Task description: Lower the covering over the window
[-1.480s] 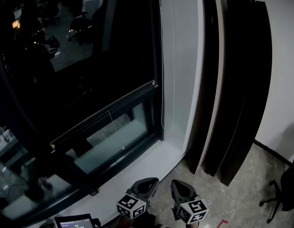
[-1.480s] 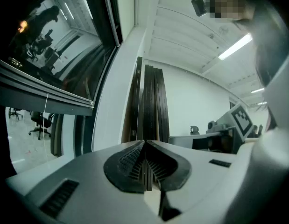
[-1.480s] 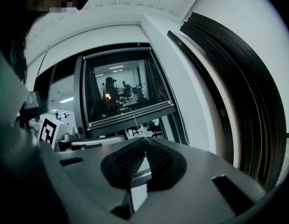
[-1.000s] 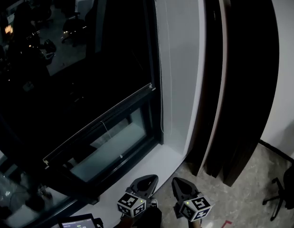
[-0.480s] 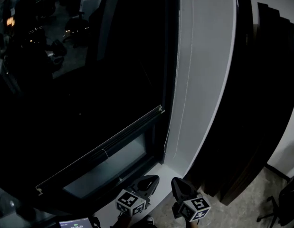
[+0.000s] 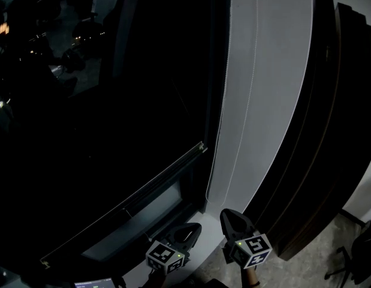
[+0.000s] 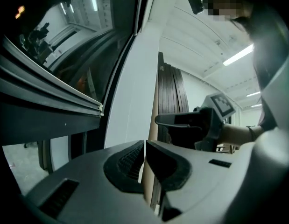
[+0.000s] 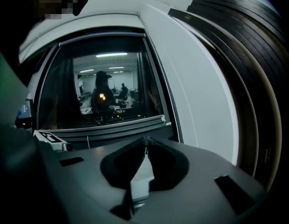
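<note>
Left tongs [image 6: 186,230] and right tongs [image 6: 231,220] are both shut and empty, short of the cord [image 6: 219,131] at the window's [image 6: 113,101] right edge; the strip under the rail [image 6: 143,191] seems still uncovered

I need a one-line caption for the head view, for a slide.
Left gripper and right gripper, both shut and empty, held low before a dark window, near its hanging cord.

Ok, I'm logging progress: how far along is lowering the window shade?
Mostly done, it seems: the shade's bottom rail hangs low, with a strip of glass uncovered beneath. In hand: nothing; left gripper and right gripper are shut, empty. Left: take the bead chain, lower the rest.
</note>
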Demonstrator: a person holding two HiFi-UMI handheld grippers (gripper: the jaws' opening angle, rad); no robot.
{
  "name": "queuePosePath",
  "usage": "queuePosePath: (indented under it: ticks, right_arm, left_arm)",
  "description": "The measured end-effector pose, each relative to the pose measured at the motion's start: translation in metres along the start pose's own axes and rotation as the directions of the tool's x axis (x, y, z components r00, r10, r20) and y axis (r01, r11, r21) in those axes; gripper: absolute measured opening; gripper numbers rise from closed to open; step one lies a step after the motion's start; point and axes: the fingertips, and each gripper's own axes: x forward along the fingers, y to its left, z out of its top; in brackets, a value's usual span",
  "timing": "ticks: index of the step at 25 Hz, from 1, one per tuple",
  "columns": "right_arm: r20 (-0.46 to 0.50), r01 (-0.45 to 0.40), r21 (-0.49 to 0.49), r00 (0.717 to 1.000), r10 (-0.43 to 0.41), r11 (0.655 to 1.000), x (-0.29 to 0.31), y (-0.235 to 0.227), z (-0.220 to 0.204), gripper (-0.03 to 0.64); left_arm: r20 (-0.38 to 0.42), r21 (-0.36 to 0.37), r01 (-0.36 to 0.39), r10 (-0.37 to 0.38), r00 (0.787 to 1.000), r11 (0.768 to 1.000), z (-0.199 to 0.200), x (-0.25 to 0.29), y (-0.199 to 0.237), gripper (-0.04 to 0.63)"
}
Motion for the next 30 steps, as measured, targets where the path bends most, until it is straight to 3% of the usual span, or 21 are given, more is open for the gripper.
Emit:
queuePosePath:
  ticks: [7, 13, 21, 25, 30]
  right_arm:
    - [0.018, 0.0, -0.117, 1.0, 0.002, 0.993, 0.062, -0.037, 0.046, 0.016]
    - [0.016, -0.029, -0.192, 0.999, 0.033, 0.981, 0.123, -0.073, 0.08, 0.077]
    - [0.096, 0.025, -0.244, 0.995, -0.002, 0.969, 0.19, -0.111, 0.128, 0.08]
    - [0.121, 0.102, -0.322, 0.99, -0.066, 0.941, 0.207, -0.122, 0.144, 0.08]
    - [0.13, 0.088, -0.244, 0.99, -0.057, 0.966, 0.225, -0.128, 0.15, 0.08]
  left_arm:
    - [-0.012, -0.012, -0.032, 0.032, 0.999, 0.999, -0.002, 0.023, 0.025, -0.002]
    - [0.015, -0.014, -0.11, 0.11, 0.994, 0.994, 0.02, 0.048, 0.053, -0.002]
    - [0.053, 0.006, -0.218, 0.217, 0.975, 0.976, 0.031, 0.06, 0.091, -0.002]
    - [0.059, -0.002, -0.269, 0.268, 0.962, 0.963, 0.033, 0.061, 0.102, -0.002]
    - [0.055, -0.011, -0.327, 0.327, 0.943, 0.945, 0.031, 0.058, 0.114, -0.002]
